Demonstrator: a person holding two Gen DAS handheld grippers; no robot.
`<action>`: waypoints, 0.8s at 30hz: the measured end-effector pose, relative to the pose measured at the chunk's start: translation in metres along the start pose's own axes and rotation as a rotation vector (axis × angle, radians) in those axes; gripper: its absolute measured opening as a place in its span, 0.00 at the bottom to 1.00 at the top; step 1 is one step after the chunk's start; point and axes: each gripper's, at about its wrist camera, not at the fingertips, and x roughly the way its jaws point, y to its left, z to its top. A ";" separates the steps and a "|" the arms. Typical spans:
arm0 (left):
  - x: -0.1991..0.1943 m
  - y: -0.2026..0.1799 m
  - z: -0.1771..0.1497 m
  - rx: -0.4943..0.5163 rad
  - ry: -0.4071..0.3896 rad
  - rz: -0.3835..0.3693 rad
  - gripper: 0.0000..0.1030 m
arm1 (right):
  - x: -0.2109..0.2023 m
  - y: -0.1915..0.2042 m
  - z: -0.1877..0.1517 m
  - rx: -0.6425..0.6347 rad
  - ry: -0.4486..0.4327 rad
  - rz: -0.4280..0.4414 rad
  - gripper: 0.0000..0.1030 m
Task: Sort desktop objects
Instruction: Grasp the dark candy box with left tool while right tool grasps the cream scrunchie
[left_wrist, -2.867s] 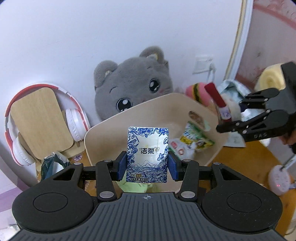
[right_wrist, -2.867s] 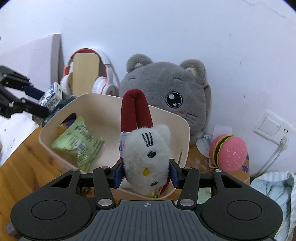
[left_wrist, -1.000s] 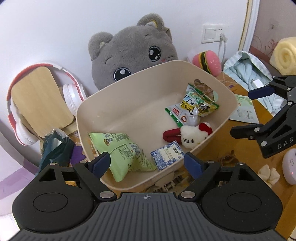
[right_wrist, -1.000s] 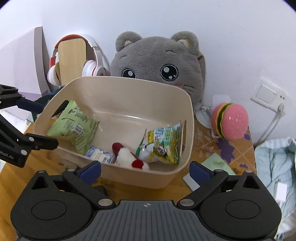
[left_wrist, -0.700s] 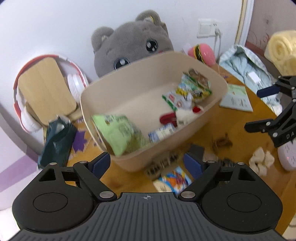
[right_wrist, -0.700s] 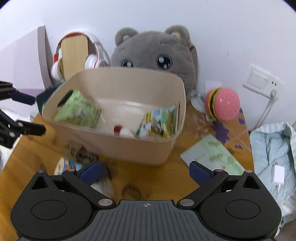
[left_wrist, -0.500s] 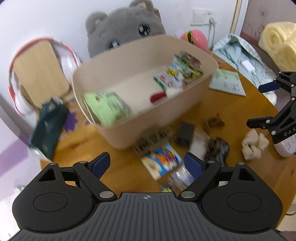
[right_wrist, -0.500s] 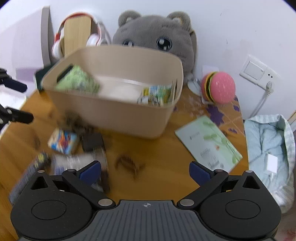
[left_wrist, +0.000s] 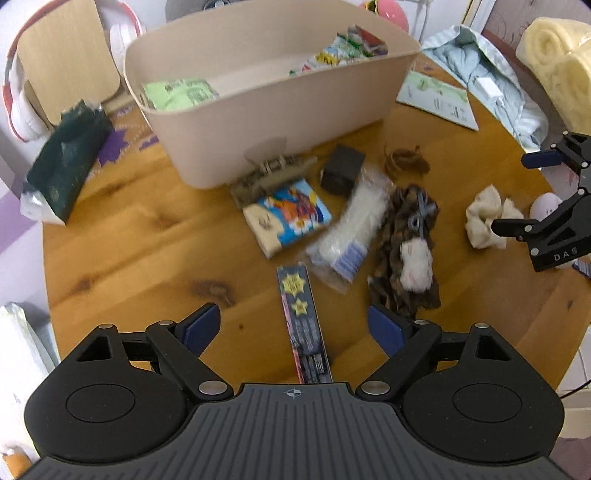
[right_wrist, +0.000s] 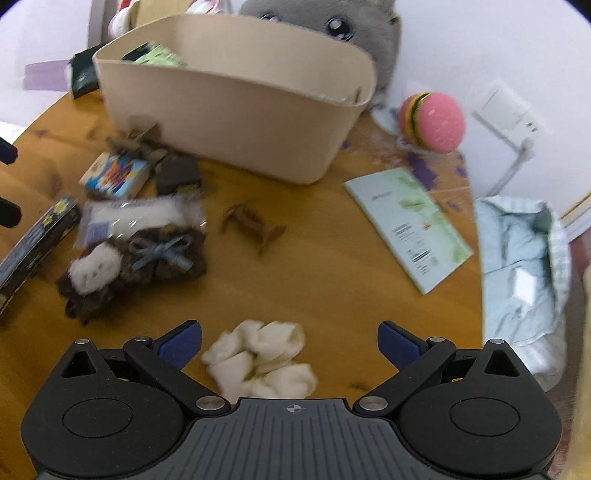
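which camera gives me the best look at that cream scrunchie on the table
The right wrist view: the cream scrunchie lies close, between the open right gripper fingers. The left wrist view shows it small, near the edge.

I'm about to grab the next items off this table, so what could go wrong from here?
The clear packet overlaps the brown plush, so a pinch may drag both. The long dark box lies flat between the open left tool fingers and may slip. The cream scrunchie, under the open right tool, is soft and may snag.
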 end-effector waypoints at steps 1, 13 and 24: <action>0.002 -0.001 -0.003 0.002 0.007 0.001 0.86 | 0.002 0.000 -0.001 0.002 0.007 0.006 1.00; 0.032 -0.009 -0.021 -0.064 0.092 -0.027 0.86 | 0.036 -0.007 -0.013 0.082 0.105 0.052 1.00; 0.049 -0.009 -0.028 -0.094 0.132 -0.022 0.69 | 0.045 -0.008 -0.021 0.076 0.113 0.055 0.84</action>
